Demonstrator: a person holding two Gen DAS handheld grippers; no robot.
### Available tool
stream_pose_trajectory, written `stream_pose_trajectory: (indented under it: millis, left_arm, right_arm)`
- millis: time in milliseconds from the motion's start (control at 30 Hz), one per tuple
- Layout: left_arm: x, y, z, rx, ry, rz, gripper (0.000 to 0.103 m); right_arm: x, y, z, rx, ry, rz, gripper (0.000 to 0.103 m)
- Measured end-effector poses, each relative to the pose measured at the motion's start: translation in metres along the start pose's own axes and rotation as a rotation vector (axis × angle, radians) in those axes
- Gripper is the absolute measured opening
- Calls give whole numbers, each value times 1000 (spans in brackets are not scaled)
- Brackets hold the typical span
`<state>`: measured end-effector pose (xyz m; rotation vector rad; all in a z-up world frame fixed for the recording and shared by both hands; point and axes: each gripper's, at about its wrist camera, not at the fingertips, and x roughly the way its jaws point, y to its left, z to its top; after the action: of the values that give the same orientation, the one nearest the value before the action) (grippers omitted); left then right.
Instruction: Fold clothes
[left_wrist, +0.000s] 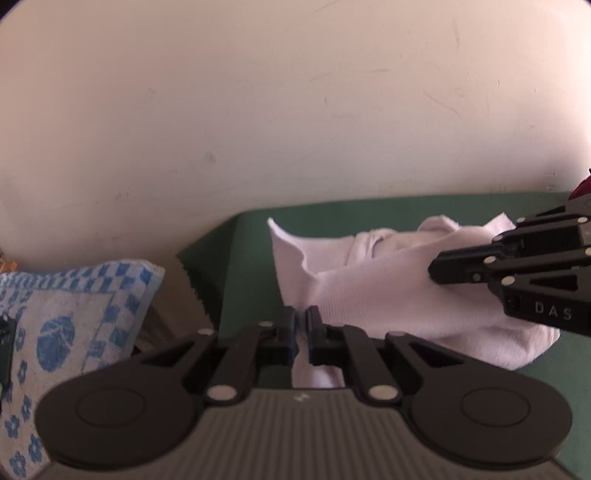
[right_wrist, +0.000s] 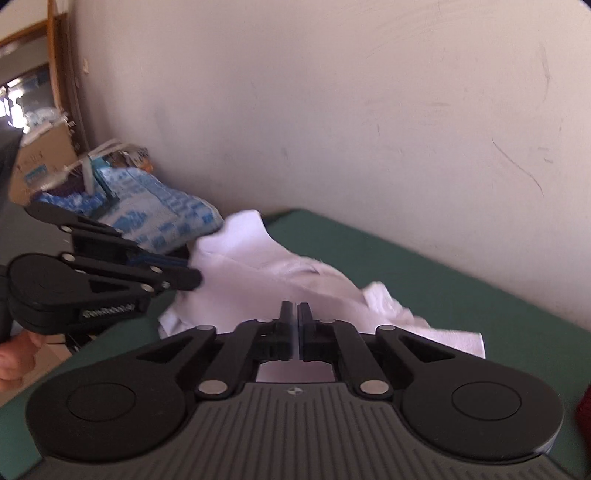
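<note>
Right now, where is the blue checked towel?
The blue checked towel lies folded at lower left in the left wrist view, just off the green table edge, left of the pale pink garment.

The garment (left_wrist: 373, 280) lies on the table (left_wrist: 406, 214) ahead of the left gripper's fingers (left_wrist: 302, 326), its near edge between them; the right gripper (left_wrist: 434, 271) rests on it to their right; the towel (left_wrist: 74, 317) lies to their left. Behind all stands the wall (left_wrist: 295, 110); ahead of the right gripper's fingers (right_wrist: 297, 319) the garment (right_wrist: 266, 258) spreads leftward to the left gripper (right_wrist: 197, 278), with the towel (right_wrist: 155, 214) beyond.

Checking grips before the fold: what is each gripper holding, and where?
Both hold the white garment: left gripper pinches its near edge, right gripper a fold near its middle.
</note>
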<state>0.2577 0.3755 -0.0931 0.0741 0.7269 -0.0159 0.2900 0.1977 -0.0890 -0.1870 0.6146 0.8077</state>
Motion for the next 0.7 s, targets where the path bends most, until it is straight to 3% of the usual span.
stream_pose_trajectory:
  millis: [33, 100, 167, 267, 367, 433, 467, 500, 633, 700]
  left_arm:
    - [-1, 0, -1, -1, -2, -5, 5]
    - [-5, 0, 0, 6, -13, -14, 5]
    - [-9, 0, 3, 6, -26, -30, 6]
    - [-11, 1, 8, 8, -32, -36, 7]
    - [-6, -2, 9, 16, -10, -22, 6]
    - [-2, -5, 9, 20, 6, -16, 7]
    - [1, -6, 9, 20, 23, -8, 4]
    - [5, -7, 9, 22, 39, 0, 1]
    - [15, -5, 7, 23, 65, 53, 0]
    - [21, 0, 5, 12, 97, 89, 0]
  right_arm:
    - [-7, -3, -2, 23, -20, -6, 9]
    - [-32, -14, -9, 108, -76, -46, 30]
    - [-60, -28, -19, 190, -145, -113, 44]
    - [-76, -52, -33, 306, -128, -207, 47]
    - [-69, -74, -38, 454, -79, -167, 47]
    - [-61, -84, -39, 525, -57, -127, 41]
    - [-58, -87, -39, 551, -54, -106, 17]
    - [-56, -87, -37, 557, -64, -85, 6]
    - [-41, -83, -22, 540, -71, -13, 6]
    - [-32, -76, -16, 496, -40, -56, 7]
